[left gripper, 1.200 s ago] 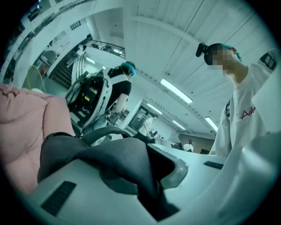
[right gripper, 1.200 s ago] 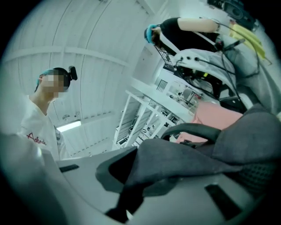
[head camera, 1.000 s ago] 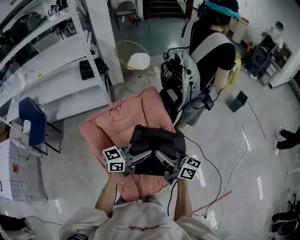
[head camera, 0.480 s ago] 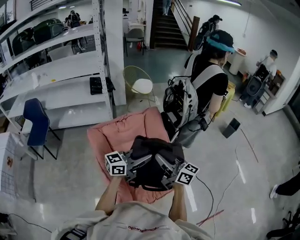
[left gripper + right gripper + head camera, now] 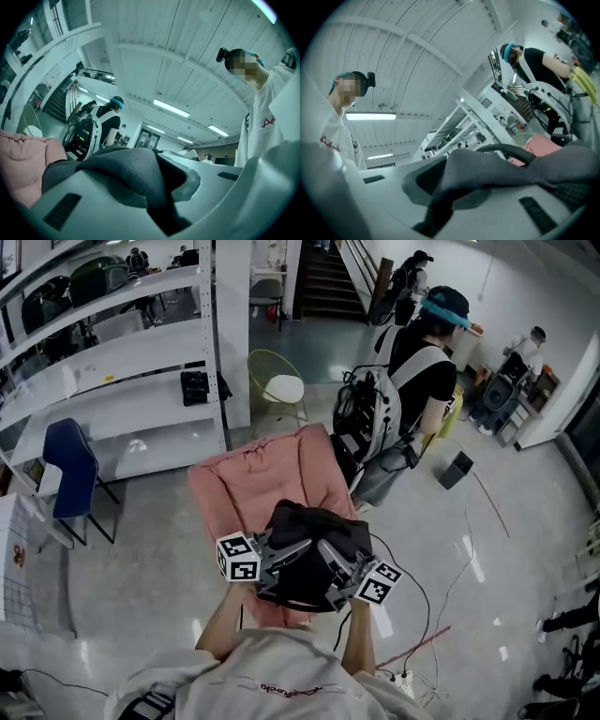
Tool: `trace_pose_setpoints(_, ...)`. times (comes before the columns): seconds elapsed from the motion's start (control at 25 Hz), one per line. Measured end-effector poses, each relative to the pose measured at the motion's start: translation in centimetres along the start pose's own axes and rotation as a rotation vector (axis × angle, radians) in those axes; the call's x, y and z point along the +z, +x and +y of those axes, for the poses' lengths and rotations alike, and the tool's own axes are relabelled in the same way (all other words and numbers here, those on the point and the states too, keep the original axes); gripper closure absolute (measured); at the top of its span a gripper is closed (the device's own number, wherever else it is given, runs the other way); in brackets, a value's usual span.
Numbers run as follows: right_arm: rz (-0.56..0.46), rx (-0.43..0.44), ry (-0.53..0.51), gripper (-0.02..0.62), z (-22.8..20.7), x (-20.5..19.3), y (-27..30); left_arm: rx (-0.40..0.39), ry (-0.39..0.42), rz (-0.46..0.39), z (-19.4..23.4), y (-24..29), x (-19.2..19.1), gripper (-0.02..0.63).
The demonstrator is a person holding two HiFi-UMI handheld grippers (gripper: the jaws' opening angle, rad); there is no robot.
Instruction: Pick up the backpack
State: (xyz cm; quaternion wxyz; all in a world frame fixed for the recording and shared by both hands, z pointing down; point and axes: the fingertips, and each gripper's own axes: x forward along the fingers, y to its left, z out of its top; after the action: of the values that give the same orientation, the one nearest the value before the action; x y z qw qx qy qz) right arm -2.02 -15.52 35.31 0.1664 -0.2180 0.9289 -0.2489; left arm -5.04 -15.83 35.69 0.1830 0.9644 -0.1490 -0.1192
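Backpack [image 5: 314,542] sits between the two grippers, over the near end of the pad [image 5: 253,482]. Left gripper [image 5: 292,554] is on its left side and right gripper [image 5: 336,566] on its right, each with a fold of the backpack clamped between its jaws. Pad lies on the floor [image 5: 150,568] and runs away from the camera. Shelf [image 5: 112,362] stands left of the pad, with a chair [image 5: 66,470] in front of the shelf's left end. Round chair [image 5: 278,388] is behind the pad, just right of the shelf post. Person [image 5: 422,362] stands at the pad's far right corner. Box [image 5: 456,470] is on the floor right of the person. Stairs [image 5: 323,277] are at the back. Cable [image 5: 441,601] lies right of the right gripper.
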Motion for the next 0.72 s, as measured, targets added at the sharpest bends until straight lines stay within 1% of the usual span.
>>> trace_pose_setpoints(0.2,-0.009,-0.029,0.004,0.543,3.3,-2.0,-0.4,-0.023,0.008,0.016,-2.8,-2.5,-0.5,0.541)
trace_pose_setpoints(0.44,0.008,-0.061,0.027,0.543,7.1,-5.6,-1.9,-0.024,-0.047,0.015,-6.2,-5.6,-2.7,0.541)
trace_pose_setpoints(0.56,0.023,-0.068,0.037,0.543,7.9,-6.6,-2.1,-0.014,-0.065,0.013,-7.0,-6.4,-3.2,0.541)
trace_pose_setpoints(0.72,0.035,-0.063,0.034,0.543,8.4,-6.7,-2.8,-0.004,-0.078,0.003,-7.7,-6.3,-3.6,0.541)
